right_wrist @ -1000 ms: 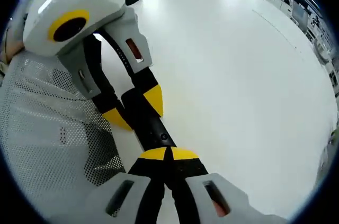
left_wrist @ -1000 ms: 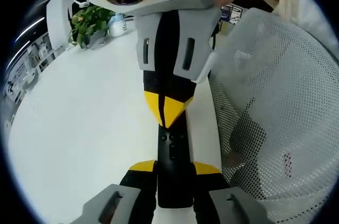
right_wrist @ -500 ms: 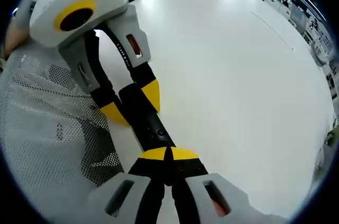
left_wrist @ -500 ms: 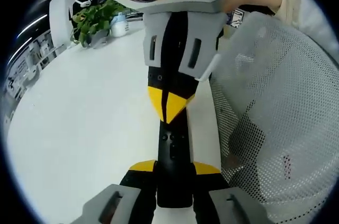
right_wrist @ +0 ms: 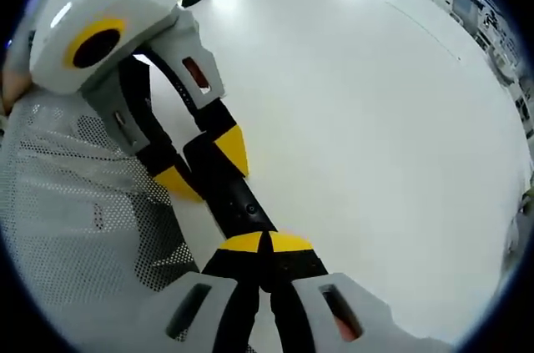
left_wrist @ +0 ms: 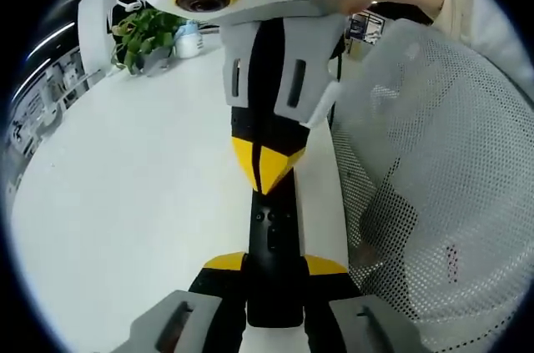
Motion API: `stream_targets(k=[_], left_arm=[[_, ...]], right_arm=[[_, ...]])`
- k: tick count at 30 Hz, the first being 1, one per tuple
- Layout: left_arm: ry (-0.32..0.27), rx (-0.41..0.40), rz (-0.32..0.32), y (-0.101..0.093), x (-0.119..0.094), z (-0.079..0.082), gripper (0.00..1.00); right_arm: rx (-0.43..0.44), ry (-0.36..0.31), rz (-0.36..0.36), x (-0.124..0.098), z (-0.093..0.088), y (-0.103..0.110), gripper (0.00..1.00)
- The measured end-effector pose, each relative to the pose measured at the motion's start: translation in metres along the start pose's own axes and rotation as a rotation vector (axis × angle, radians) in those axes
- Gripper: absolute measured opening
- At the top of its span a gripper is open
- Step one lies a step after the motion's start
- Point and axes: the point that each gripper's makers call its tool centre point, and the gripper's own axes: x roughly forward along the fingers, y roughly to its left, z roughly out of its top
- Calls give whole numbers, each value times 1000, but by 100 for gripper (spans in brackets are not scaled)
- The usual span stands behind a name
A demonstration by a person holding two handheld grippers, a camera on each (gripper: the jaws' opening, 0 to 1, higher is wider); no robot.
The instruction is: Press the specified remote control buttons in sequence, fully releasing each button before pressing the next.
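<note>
Above the white desk, the left gripper is clamped on the near end of the black remote control, holding it clear of the surface beside a white mesh chair back. The right gripper has its jaws together, its yellow tips meeting over the remote's button face. Compared with half a second ago, those tips sit slightly lower on the remote in the left gripper view, close to where they were a second ago; this suggests a renewed press after a release, though contact cannot be confirmed. A potted plant stands far off.
</note>
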Motion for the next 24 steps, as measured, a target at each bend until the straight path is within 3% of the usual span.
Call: stream_targets(k=[8, 24], left_arm=[[0, -5, 3, 0, 0, 0, 24], [2, -5, 0, 0, 0, 1, 24]], right_arm=[[-12, -32, -17, -2, 0, 1, 0], [-49, -1, -54, -4, -8, -1, 0]])
